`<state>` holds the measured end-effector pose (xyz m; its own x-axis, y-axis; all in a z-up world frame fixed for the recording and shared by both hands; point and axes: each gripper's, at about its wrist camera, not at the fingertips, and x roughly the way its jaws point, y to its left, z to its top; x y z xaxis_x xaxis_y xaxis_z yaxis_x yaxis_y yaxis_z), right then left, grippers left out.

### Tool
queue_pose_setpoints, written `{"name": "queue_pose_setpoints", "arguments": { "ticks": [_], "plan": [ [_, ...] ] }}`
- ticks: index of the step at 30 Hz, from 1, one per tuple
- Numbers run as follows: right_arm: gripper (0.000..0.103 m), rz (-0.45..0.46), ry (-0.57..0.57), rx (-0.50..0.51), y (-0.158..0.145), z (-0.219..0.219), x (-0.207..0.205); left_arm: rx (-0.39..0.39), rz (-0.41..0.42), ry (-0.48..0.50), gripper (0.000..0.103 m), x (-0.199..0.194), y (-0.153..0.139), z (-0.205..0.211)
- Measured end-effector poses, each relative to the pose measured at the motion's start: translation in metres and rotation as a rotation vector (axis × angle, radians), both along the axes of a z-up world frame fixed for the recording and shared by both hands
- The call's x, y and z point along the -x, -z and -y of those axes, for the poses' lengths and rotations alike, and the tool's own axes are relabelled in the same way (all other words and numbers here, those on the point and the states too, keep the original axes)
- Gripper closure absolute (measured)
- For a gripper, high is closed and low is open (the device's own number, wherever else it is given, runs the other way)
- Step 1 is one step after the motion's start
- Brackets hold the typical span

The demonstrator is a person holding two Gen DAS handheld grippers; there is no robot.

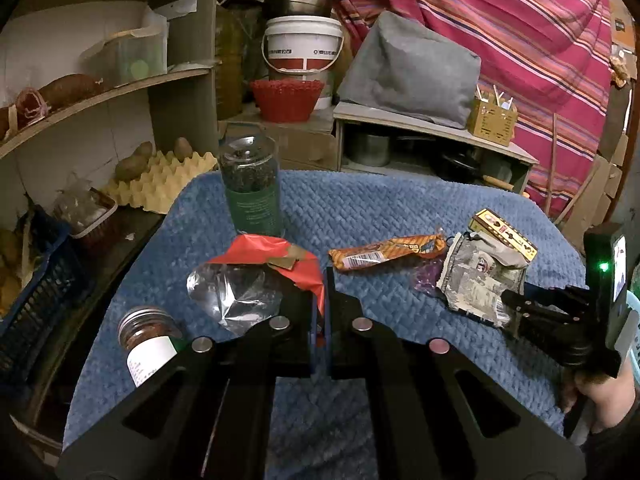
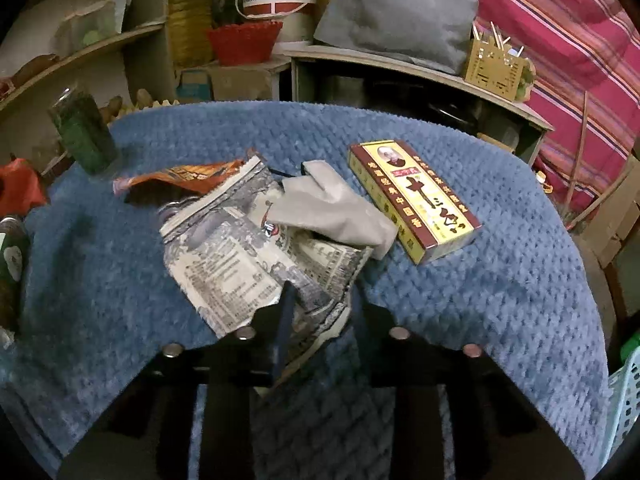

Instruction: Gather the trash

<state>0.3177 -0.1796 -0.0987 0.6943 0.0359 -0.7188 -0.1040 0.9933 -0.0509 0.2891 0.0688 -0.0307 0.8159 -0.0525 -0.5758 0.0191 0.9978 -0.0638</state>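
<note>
Meanwhile, the left tool (image 1: 320, 296) is pinching a red wrapper (image 1: 276, 254) tight above the table's (image 1: 380, 208) left side. Near the right edge, the right tool (image 2: 320, 300) is straddling a crumpled printed packet (image 2: 240, 268), grip unclear

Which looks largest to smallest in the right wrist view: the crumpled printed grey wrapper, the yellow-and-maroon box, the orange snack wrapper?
1. Crumpled printed grey wrapper, though it lies nearest the camera.
2. Yellow-and-maroon box.
3. Orange snack wrapper, partly hidden behind the grey one, so its full size is unsure.
</note>
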Motion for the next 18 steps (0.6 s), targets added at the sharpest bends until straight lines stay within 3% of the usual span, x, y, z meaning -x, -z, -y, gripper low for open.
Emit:
{"name": "queue_pose_setpoints", "arguments": {
  "ticks": [4,18],
  "plan": [
    [0.094,0.012,-0.009,0.01,-0.006,-0.002,0.006,-0.003,0.011,0.002,0.102,0.006,-0.004,0.002],
    [0.098,0.085,-0.039,0.003,-0.036,0.02,0.042,-0.034,0.034,0.027,0.102,0.019,-0.016,0.022]
  ]
}}
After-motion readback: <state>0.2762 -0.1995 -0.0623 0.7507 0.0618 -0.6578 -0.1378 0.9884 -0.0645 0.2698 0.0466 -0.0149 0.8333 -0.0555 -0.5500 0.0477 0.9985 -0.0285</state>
